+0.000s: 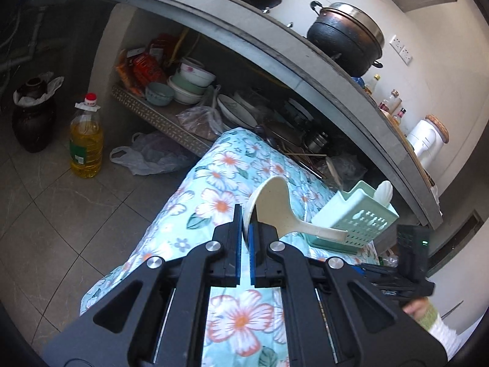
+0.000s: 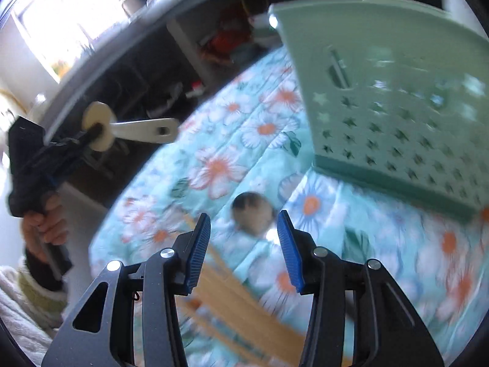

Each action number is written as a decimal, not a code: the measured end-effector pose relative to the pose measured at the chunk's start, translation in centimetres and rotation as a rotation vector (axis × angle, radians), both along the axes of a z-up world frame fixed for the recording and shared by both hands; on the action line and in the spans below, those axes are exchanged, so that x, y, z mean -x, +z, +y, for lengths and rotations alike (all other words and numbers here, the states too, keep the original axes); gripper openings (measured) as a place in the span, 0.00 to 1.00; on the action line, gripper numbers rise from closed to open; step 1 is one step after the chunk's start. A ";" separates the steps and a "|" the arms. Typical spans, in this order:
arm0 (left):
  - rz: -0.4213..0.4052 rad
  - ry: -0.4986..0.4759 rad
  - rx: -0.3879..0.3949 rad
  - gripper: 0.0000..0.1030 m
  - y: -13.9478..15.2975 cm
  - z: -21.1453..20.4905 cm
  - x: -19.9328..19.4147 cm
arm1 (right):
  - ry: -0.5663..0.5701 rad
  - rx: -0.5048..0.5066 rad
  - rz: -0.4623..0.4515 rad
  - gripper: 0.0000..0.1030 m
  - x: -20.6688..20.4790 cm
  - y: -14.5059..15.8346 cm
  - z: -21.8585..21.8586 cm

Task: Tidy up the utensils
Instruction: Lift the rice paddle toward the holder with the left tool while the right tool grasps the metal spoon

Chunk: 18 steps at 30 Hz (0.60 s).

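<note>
My left gripper [image 1: 246,214] is shut on the bowl end of a cream rice paddle [image 1: 275,205], held above the floral cloth with its handle pointing right toward a mint-green utensil holder [image 1: 357,217]. A white spoon [image 1: 383,194] stands in that holder. In the right wrist view the paddle [image 2: 143,130] hangs at the left and the holder [image 2: 397,107] looms at the upper right. My right gripper [image 2: 244,223] points down at the cloth with its jaws apart and nothing pressed between them. A blurred round brownish thing [image 2: 253,214] and wooden chopsticks [image 2: 226,299] lie below it.
The floral cloth [image 1: 220,189] covers a low table beside a grey countertop [image 1: 305,70]. Under the counter, a shelf holds bowls [image 1: 189,82] and plates. An oil bottle [image 1: 86,140] and a dark jar [image 1: 33,113] stand on the tiled floor. A black pot [image 1: 348,39] sits on the counter.
</note>
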<state>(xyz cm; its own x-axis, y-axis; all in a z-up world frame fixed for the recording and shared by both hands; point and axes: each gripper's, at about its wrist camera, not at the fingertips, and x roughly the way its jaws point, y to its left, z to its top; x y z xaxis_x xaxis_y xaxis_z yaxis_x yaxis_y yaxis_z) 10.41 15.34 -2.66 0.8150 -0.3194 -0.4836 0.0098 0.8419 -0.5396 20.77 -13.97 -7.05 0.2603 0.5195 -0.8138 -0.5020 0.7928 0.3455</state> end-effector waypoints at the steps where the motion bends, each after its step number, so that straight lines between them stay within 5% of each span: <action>1: 0.003 0.003 0.003 0.02 -0.1 0.1 0.0 | 0.014 0.025 0.008 0.43 -0.6 -0.6 0.5; 9: 0.015 0.012 0.014 0.02 -0.9 1.2 0.0 | 0.074 0.068 0.036 0.40 -1.9 -1.9 1.6; 18: 0.014 0.014 0.012 0.02 -0.9 1.3 0.0 | 0.177 0.291 -0.175 0.35 1.2 -1.0 4.5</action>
